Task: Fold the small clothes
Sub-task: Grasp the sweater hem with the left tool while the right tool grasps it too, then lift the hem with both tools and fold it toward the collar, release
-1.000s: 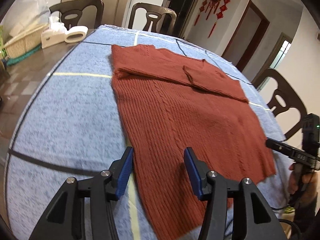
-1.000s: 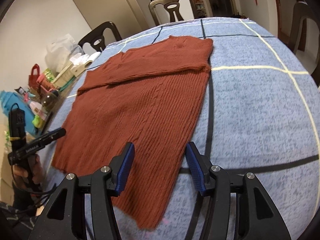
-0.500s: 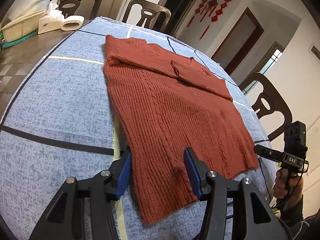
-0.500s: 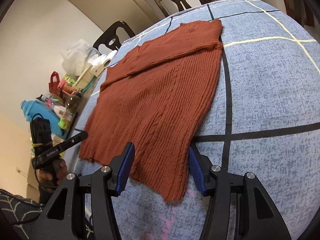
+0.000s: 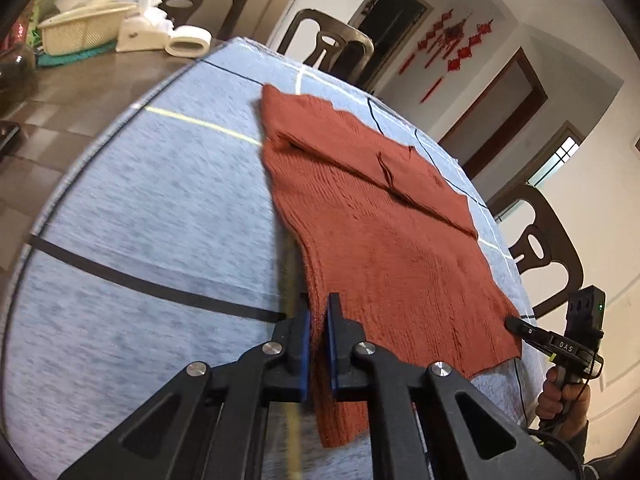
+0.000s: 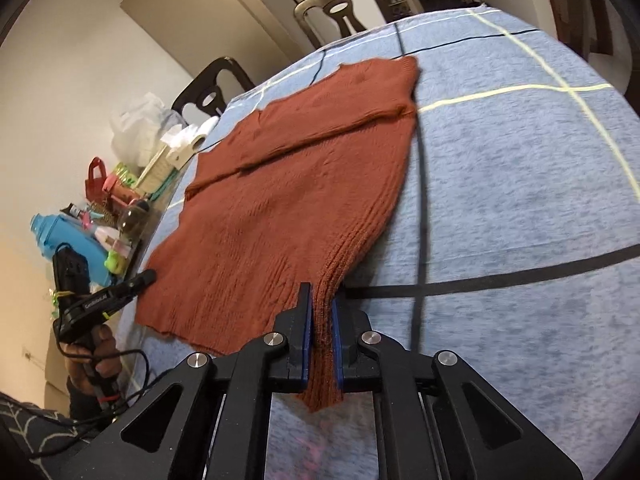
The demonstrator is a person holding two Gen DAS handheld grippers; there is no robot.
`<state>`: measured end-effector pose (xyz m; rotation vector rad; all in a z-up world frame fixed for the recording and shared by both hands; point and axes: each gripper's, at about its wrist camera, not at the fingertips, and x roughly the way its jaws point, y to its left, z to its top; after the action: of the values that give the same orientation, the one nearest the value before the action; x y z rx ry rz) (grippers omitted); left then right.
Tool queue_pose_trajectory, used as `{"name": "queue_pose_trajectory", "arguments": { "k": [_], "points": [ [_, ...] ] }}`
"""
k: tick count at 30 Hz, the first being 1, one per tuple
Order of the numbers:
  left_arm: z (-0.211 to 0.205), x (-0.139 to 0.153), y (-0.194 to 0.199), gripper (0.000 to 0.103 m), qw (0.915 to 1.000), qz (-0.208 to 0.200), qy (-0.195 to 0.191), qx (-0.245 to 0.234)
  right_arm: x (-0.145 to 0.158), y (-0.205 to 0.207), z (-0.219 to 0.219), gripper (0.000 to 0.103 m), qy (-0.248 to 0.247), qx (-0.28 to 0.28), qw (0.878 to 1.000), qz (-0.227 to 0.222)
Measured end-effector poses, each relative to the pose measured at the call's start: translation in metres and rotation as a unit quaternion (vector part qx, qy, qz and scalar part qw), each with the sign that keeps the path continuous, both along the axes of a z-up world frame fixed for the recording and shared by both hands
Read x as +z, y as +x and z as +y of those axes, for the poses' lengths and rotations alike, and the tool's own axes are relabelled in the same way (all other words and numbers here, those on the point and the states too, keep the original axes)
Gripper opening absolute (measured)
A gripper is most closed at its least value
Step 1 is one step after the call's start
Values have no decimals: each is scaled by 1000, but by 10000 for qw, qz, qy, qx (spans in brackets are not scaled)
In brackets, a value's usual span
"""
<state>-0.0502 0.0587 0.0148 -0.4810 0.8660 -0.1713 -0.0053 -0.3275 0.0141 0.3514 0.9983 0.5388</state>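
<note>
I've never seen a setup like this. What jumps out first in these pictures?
A rust-red knitted sweater lies spread on a blue checked tablecloth, its sleeves folded across the far end. At the near hem, the left gripper and right gripper have just closed their blue-padded jaws on a corner each.

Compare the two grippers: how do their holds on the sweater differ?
The left gripper pinches the sweater's left bottom corner; the right gripper pinches the right one. The cloth bunches into a tighter ridge at the right gripper than at the left. Both have just closed, gripping the hem.
</note>
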Motion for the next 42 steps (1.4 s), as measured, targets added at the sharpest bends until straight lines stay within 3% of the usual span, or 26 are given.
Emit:
{"name": "queue_pose_trajectory", "arguments": {
  "k": [11, 14, 16, 18, 20, 21, 22, 23, 29, 36, 42],
  "points": [
    [-8, -14, 4, 10, 9993, 247, -88, -257, -9, 0, 0, 12, -34, 213, 9995, 252],
    [-11, -14, 4, 18, 9991, 230, -160, -330, -9, -1, 2, 16, 0, 272, 9992, 278],
    [-16, -13, 4, 31, 9987, 172, -211, -440, -9, -2, 3, 18, 10, 297, 9992, 265],
    [-21, -12, 4, 34, 9986, 131, -140, -497, -9, 0, 6, 18, 38, 304, 9992, 273],
    [-27, -11, 5, 33, 9984, 97, -26, -556, -10, 1, 6, 18, 64, 290, 9992, 286],
    [-29, -10, 6, 32, 9982, 87, 18, -596, -10, 1, 7, 13, 64, 275, 9992, 284],
    [-31, -9, 7, 15, 9980, 62, 24, -625, -9, 1, 9, 9, -13, 260, 9993, 257],
    [-32, -9, 8, 7, 9978, 73, 4, -664, -9, 1, 11, 9, -85, 268, 9993, 236],
    [-10, 25, 6, 7, 9963, -520, -353, -592, 15, -4, 2, 8, 487, 292, 9983, -119],
    [1, 76, 36, 7, 9907, -1230, -260, -518, 57, 23, -1, 8, 963, 211, 9928, -680],
    [12, 84, 94, 7, 9919, -1181, -344, -320, 74, 72, -7, 8, 1159, 1, 9898, -830]
  ]
}}
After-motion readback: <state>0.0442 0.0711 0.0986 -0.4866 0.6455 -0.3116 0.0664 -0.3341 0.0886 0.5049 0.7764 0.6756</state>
